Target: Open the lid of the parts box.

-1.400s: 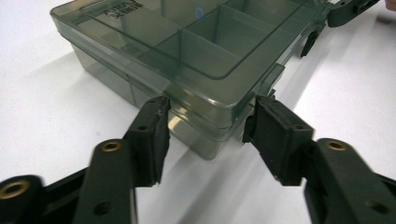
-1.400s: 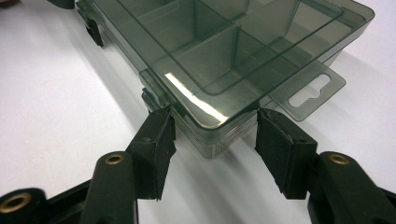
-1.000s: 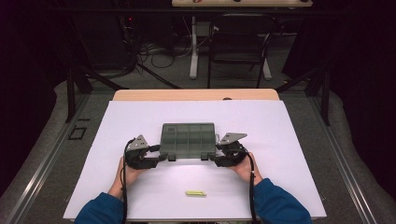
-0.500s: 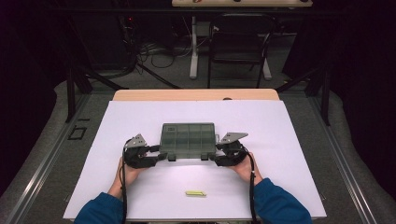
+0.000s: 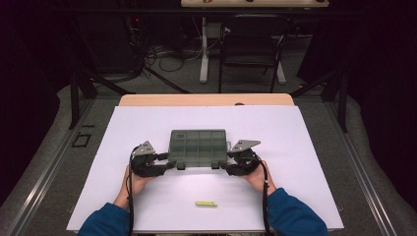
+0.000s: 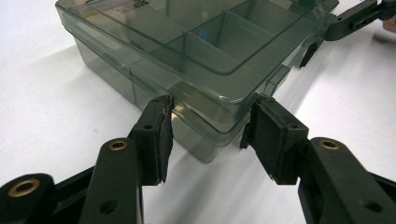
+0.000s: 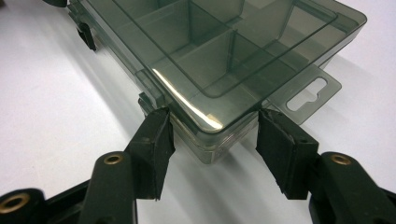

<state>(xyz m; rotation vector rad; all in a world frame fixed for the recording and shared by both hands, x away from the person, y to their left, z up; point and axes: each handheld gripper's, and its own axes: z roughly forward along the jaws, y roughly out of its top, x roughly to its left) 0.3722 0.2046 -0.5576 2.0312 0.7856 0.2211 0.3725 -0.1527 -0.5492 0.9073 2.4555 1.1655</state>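
A smoky grey see-through compartment box (image 5: pixel 198 146) with its lid down lies flat in the middle of the white table. My left gripper (image 5: pixel 169 164) is at the box's near left corner. In the left gripper view the two pads (image 6: pixel 156 130) press against the two walls that meet at the box (image 6: pixel 187 56) corner. My right gripper (image 5: pixel 227 164) holds the near right corner the same way. Its pads (image 7: pixel 156 140) sit on either side of the box (image 7: pixel 219 51) corner, beside the hang tab (image 7: pixel 308 95).
A small yellow-green stick-like item (image 5: pixel 206 203) lies on the white sheet (image 5: pixel 305 147) near the front edge, between the forearms. Two dark latches (image 5: pixel 180 166) stick out of the box's near side. A wooden strip (image 5: pixel 206 100) runs along the table's far edge, with a chair (image 5: pixel 251 44) beyond.
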